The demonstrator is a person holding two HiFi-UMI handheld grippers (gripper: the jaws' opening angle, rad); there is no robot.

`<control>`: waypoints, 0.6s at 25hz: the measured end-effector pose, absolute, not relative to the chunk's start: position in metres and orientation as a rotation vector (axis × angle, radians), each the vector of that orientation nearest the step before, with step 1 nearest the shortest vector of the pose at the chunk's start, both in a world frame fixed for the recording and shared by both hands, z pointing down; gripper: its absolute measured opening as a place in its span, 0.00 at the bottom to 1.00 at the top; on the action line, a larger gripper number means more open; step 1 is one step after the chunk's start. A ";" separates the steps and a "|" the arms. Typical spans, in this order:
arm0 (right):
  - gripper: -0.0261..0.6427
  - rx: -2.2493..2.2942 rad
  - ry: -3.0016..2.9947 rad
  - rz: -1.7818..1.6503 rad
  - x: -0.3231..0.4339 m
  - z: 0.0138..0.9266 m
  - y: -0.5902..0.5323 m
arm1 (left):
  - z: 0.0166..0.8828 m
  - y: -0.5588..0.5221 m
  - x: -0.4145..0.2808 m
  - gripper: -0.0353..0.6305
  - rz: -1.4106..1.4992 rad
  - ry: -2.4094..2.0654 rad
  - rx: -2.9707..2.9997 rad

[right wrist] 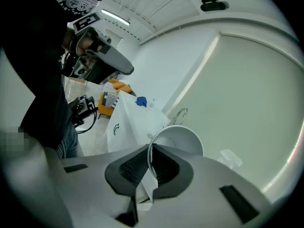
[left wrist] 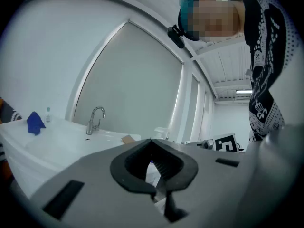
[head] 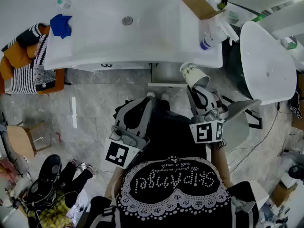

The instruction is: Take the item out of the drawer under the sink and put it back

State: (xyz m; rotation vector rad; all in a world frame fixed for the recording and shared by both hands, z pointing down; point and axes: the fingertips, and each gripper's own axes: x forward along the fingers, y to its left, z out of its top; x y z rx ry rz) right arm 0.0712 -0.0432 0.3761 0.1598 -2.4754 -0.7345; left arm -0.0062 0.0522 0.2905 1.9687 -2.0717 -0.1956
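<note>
Paper cup (head: 194, 75) pinched by rim in right gripper (right wrist: 149, 150), jaws nearly together; left gripper (left wrist: 152, 141) closed, empty.

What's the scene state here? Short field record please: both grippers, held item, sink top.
right gripper: shut on the wall of a white paper cup
cup pose: tilted, held in front of the sink's front edge
left gripper: jaws together, nothing between them
sink: white rectangular washbasin with a chrome tap
on sink top: blue cloth at the left, brown cardboard piece and white spray bottle at the right
drawer: cannot tell whether it is open
</note>
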 end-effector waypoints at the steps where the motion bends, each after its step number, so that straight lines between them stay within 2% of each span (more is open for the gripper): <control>1: 0.08 0.166 -2.470 -0.729 0.070 0.376 -0.043 | 0.291 0.053 -0.009 0.06 -0.193 -2.064 1.960; 15: 0.08 0.212 -2.390 -0.654 0.048 0.379 -0.025 | 0.284 0.065 -0.052 0.06 -0.246 -2.003 2.020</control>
